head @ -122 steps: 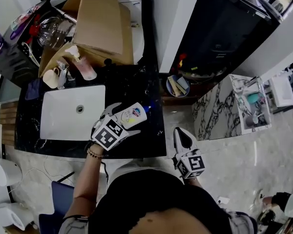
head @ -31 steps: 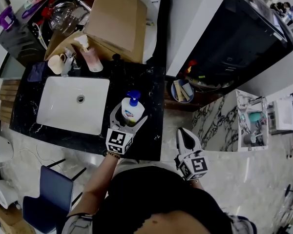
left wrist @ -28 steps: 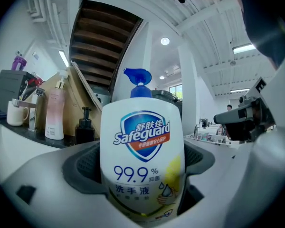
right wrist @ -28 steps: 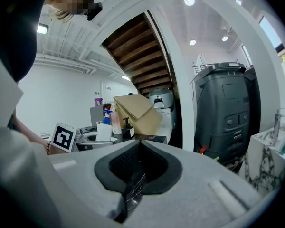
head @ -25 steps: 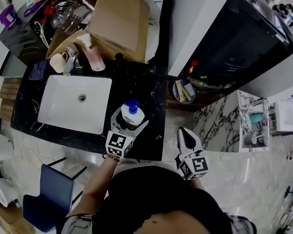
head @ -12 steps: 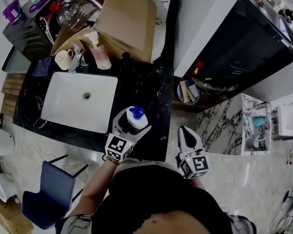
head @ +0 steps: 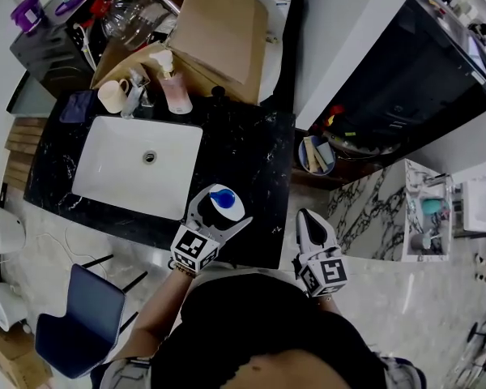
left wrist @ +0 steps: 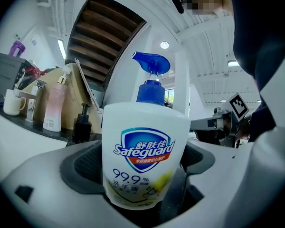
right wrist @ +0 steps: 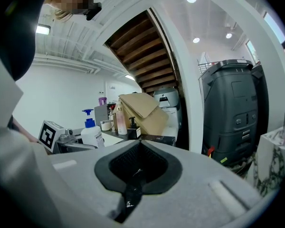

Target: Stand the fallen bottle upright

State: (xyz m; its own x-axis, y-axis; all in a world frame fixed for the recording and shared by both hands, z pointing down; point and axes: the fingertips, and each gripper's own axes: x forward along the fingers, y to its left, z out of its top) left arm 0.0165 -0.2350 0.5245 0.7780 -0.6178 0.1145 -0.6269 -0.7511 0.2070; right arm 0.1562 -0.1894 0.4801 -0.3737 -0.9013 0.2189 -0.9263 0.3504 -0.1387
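The bottle (head: 224, 200) stood upright between the jaws of the left claw (head: 219, 214), its blue pump top turned straight up at the head camera, at about 4 o'clock from the sink (head: 105, 168) and close to the near edge of the black marbled surface (head: 247, 144). Nearly five seconds before, it had lain tilted on its side in that same claw with the label facing up. A second before, part of the label still showed from above, and now only the cap and shoulders did. The left gripper view showed the jaws set wide and pressing the white body on both sides, label upright. No view showed whether its base touched the surface. The right claw (head: 306, 220) had kept its place at 3 o'clock from the left one, beyond the surface's near edge, with its jaws closed together on nothing. The sink was a white rectangular basin with only its drain showing. At 12 o'clock from it stood a cream cup (head: 112, 96) and a pink pump bottle (head: 175, 93), with a small dark pump bottle (head: 219, 97) at about 1 o'clock. Behind them an open cardboard box (head: 223, 27) leaned, its inside out of sight. At 3 o'clock from the surface, lower down, a round tub (head: 316, 154) held a few flat pale pieces too small to name.
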